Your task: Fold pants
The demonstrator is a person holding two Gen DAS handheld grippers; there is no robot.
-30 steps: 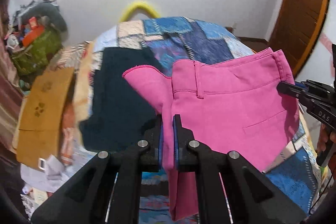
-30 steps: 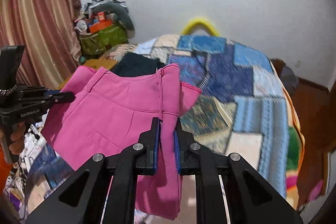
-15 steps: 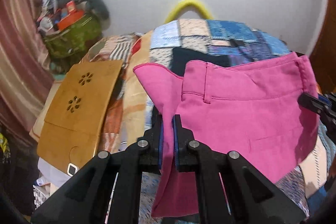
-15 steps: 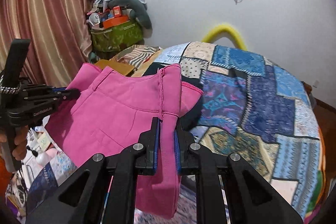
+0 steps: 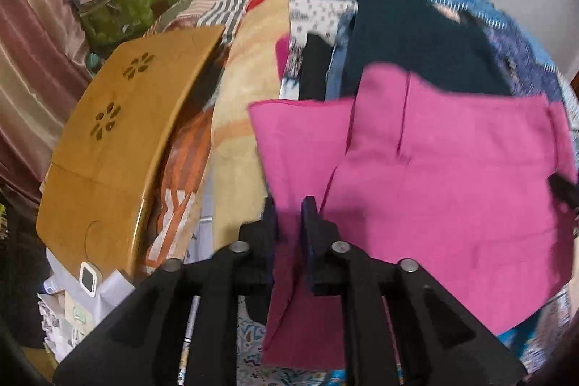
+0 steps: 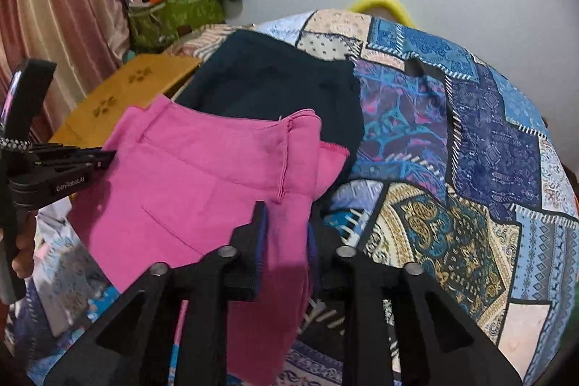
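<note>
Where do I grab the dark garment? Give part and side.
The dark garment lies flat on the quilt, its near edge under the pink pants. Probably pinch its exposed right edge, coming in low from the right.

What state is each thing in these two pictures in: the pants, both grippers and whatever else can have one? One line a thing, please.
Pink pants: held up above the bed, hanging, pinched at both sides.
Left gripper: shut on the pink pants.
Right gripper: shut on the pink pants.
Dark garment: lying flat on the bed.
Patchwork bedspread: spread over the bed.
Wooden board: lying beside the bed, tilted.
Green bag: stuffed full, open on top.
</note>
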